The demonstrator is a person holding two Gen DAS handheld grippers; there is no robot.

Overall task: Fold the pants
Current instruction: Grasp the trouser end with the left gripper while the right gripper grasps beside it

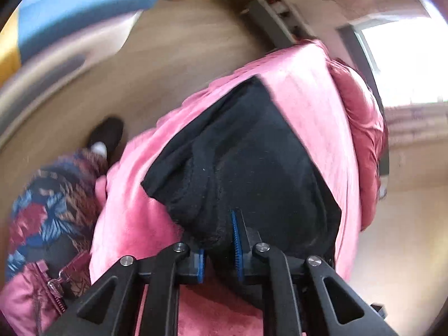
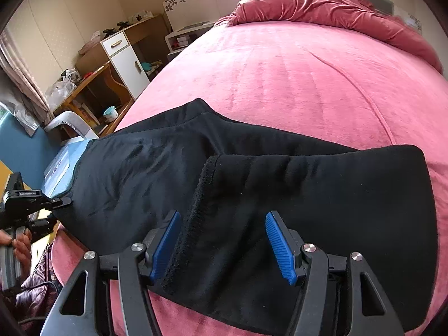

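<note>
Black pants (image 2: 252,184) lie on a pink bed (image 2: 294,78), folded once so one end overlaps the rest. My right gripper (image 2: 221,243) is open, its blue pads on either side of the hem edge of the top layer, just above the cloth. My left gripper (image 1: 218,254) is shut on a bunched part of the black pants (image 1: 246,154) and lifts it; it also shows in the right wrist view (image 2: 60,203) at the pants' left end, off the bed's edge.
A crumpled red duvet (image 2: 336,5) lies at the head of the bed. A wooden desk and a white cabinet (image 2: 126,56) stand left of the bed. The person's floral trousers (image 1: 50,210) and wood floor (image 1: 168,64) show on the left.
</note>
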